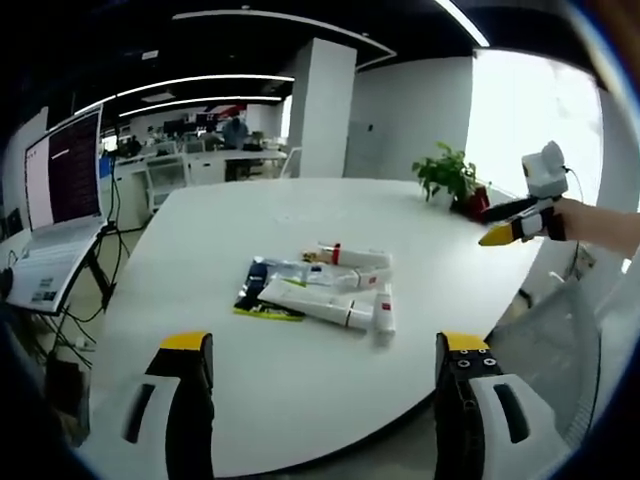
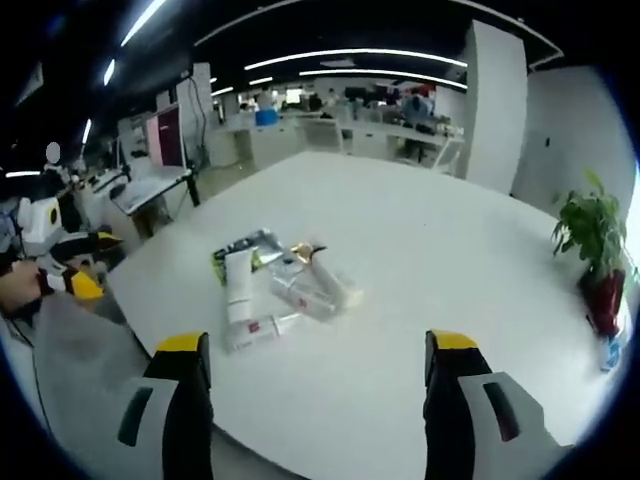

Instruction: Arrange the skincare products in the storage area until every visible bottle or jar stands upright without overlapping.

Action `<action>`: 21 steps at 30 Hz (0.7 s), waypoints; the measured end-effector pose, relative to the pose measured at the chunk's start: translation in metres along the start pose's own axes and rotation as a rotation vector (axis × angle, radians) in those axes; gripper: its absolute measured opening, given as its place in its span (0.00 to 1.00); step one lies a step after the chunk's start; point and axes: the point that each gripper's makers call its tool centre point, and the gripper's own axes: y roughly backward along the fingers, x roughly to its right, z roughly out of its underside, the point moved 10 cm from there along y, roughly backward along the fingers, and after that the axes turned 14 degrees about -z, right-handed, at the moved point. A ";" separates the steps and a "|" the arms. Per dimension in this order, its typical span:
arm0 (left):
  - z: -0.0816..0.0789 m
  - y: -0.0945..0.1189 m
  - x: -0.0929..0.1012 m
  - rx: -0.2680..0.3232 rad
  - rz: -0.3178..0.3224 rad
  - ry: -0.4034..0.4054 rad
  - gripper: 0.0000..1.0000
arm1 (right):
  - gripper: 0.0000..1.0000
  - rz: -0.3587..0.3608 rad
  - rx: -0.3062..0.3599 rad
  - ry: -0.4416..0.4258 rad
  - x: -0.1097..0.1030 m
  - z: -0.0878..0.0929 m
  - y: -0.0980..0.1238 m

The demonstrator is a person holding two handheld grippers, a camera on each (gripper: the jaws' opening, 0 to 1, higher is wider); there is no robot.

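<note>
A heap of skincare products (image 1: 320, 290) lies flat in the middle of a round white table (image 1: 250, 210). It holds a long white tube (image 1: 310, 303), a tube with a red band (image 1: 352, 257), a small tube (image 1: 384, 310) and a dark blue sachet (image 1: 256, 283); they touch and overlap. My left gripper (image 1: 325, 400) is open and well short of the heap. The right gripper (image 1: 505, 230) hangs off the table's right edge. In the right gripper view the heap (image 2: 275, 285) has a white tube (image 2: 237, 285) and a clear bottle (image 2: 312, 292). My right gripper (image 2: 318, 400) is open and holds nothing. The left gripper (image 2: 90, 265) is at far left.
A potted plant (image 1: 450, 175) stands at the table's far right edge; it also appears in the right gripper view (image 2: 592, 240). An open laptop (image 1: 60, 200) sits on a stand to the left. A grey mesh chair (image 1: 570, 340) stands by the table. Office desks line the back.
</note>
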 end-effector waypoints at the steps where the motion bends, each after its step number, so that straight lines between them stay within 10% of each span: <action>1: 0.000 0.000 0.000 -0.002 -0.001 0.001 0.85 | 0.87 -0.002 -0.004 0.003 0.001 -0.002 -0.002; 21: 0.004 -0.003 -0.002 -0.026 -0.023 -0.014 0.85 | 0.86 -0.074 -0.116 0.077 0.024 -0.026 -0.037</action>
